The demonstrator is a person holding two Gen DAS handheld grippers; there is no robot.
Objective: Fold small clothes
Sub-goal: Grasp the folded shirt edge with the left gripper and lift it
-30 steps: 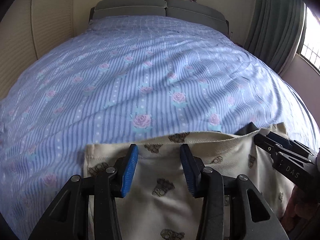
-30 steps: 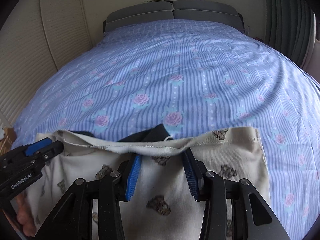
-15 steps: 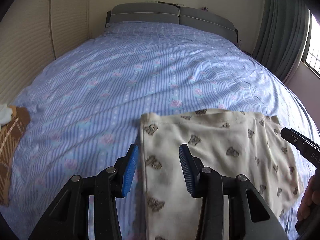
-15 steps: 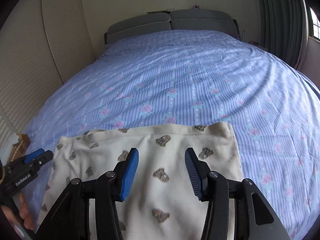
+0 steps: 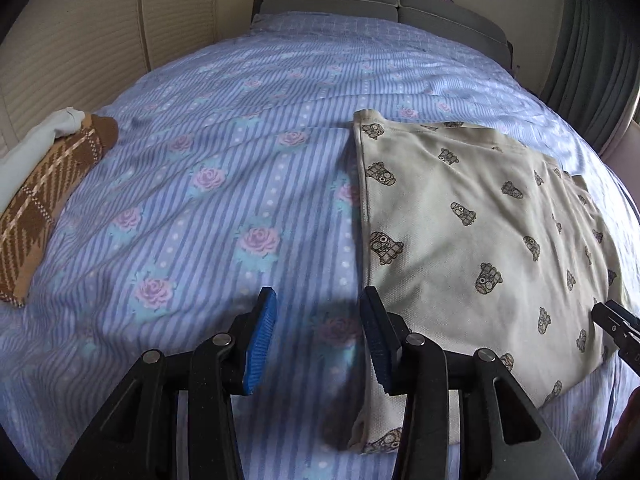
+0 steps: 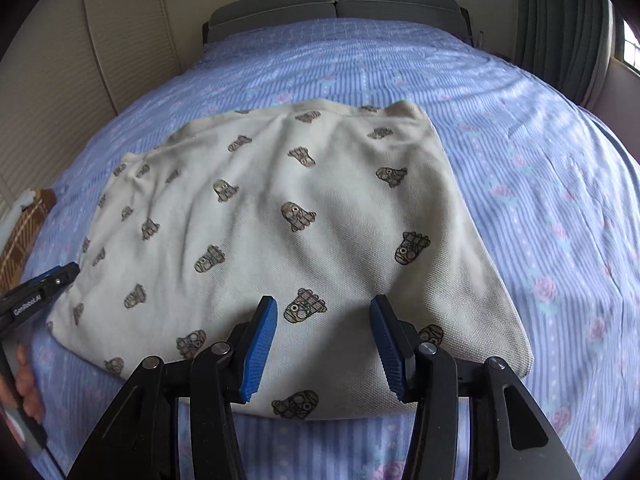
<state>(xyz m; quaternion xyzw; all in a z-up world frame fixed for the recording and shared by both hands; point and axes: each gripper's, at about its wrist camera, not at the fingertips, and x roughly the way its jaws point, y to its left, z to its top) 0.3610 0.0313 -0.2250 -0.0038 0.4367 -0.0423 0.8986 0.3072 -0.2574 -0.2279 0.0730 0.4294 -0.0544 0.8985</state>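
Item: cream garment [image 6: 304, 240] with small dark printed figures, lying folded and flat on the bed [image 6: 540, 140], on its striped rose-print sheet.
Left tongs [image 5: 316, 340]: jaws apart, holding nothing; we hold them over bare sheet just beside the garment's left edge.
Right tongs [image 6: 320, 348]: jaws apart, empty; we hold them above the garment's near edge, not touching the cloth as far as we can tell.
Risk: we judge the next fold could go askew if only one layer is pinched, since the near-left corner shows stacked layers that may slip apart; dragging may also bunch the sheet.
Orientation: in the right view the long axis runs left to right; a hemmed edge faces the headboard [image 6: 336, 4].
Nearby: brown plaid sock [image 5: 44, 200] and a pale cloth [image 5: 32, 148], well apart at the left.
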